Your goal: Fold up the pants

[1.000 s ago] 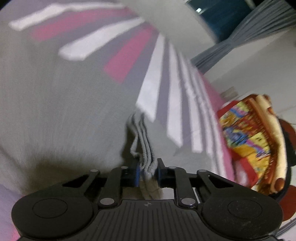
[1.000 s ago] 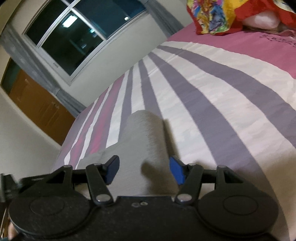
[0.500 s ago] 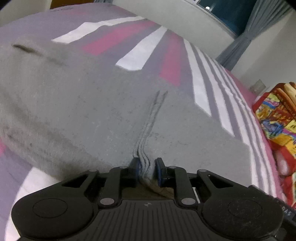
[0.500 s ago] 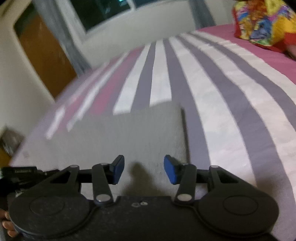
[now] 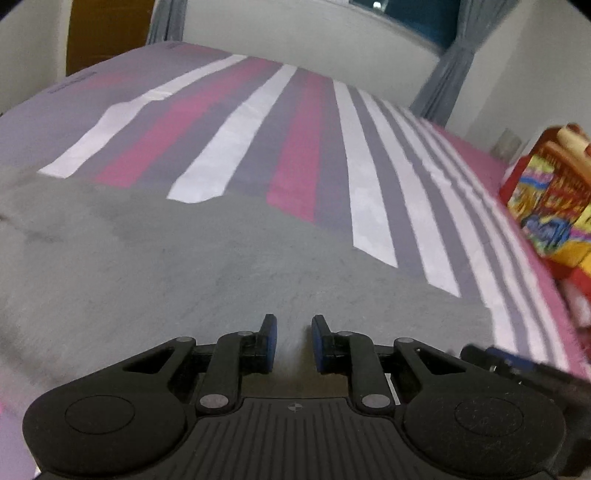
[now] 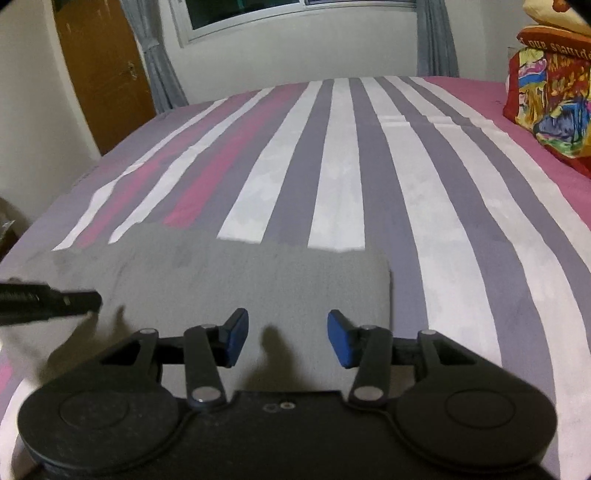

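Grey pants (image 6: 229, 280) lie flat on the bed (image 6: 332, 155), folded into a broad rectangle w/ a straight far edge and a squared corner at the right, near the front edge of the striped cover (white, grey-purple, pink bands). Left claw (image 5: 293, 341) sits low over the cloth; jaws narrow w/ a small gap, blue pads apart and nothing pinched between them, just grey fabric showing beneath. Right claw (image 6: 288, 338) hangs over the right part of the pants, jaws abt mid-width, blue pads well apart, no cloth between them; its shadow falls on the fabric under it. In the right wrist view a dark tip of the left claw pokes in from the left edge, over the pants' left part; in the left wrist view part of the right claw shows blurred at the lower right. Colourful pillow (image 6: 550, 99) (red, yellow, blue print) sits at the far right of the bed, well apart from the pants. Beyond the bed: window (image 6: 295, 11) w/ grey curtains (image 6: 162, 74) either side, brown door (image 6: 103, 74) at left.
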Tool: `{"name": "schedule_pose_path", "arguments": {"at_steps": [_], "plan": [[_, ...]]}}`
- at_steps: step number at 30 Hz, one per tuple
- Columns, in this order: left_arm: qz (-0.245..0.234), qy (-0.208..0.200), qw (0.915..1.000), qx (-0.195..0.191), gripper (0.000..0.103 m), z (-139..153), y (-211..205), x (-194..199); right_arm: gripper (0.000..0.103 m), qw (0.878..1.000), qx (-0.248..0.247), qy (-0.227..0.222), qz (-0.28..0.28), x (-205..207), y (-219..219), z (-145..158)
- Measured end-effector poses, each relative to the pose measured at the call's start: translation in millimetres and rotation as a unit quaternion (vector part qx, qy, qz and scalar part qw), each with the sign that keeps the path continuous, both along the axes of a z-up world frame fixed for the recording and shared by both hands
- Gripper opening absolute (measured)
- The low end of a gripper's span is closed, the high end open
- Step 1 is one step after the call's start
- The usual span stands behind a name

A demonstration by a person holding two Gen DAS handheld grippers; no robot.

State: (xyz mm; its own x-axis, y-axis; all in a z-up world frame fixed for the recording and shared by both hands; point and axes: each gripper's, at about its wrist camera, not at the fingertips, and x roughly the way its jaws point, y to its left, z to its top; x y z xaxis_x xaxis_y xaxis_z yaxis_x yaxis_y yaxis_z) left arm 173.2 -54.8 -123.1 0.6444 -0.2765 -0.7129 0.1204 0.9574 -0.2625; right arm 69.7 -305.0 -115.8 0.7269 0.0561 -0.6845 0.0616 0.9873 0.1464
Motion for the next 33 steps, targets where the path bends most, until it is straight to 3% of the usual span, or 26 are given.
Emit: {"name": "schedule_pose_path", "arguments": {"at_steps": [3,5,7,16,24,33], "plan": [[-0.01,0.021,0.9989,0.04,0.019,-13,-23,20,0.049,0.999,-0.033,0.016,-0.01,21,2,-11],[-0.013,0.032,0.9986,0.041,0.019,-25,-25,23,0.05,0.997,-0.055,0.046,0.008,31,6,-30],[-0.012,0.032,0.9988,0.035,0.019,-28,-23,24,0.051,0.996,-0.081,0.044,0.015,30,12,-36],[-0.027,0.014,0.9969,0.072,0.019,-27,-33,5,0.052,0.995,-0.08,0.052,0.016,24,13,-31],[-0.051,0.005,0.9968,0.061,0.019,-30,-18,-47,0.053,0.996,-0.081,0.038,0.029,-21,25,-33],[-0.045,0.008,0.9981,0.042,0.019,-31,-15,-69,0.053,0.996,-0.077,0.032,0.043,-49,27,-34]]}}
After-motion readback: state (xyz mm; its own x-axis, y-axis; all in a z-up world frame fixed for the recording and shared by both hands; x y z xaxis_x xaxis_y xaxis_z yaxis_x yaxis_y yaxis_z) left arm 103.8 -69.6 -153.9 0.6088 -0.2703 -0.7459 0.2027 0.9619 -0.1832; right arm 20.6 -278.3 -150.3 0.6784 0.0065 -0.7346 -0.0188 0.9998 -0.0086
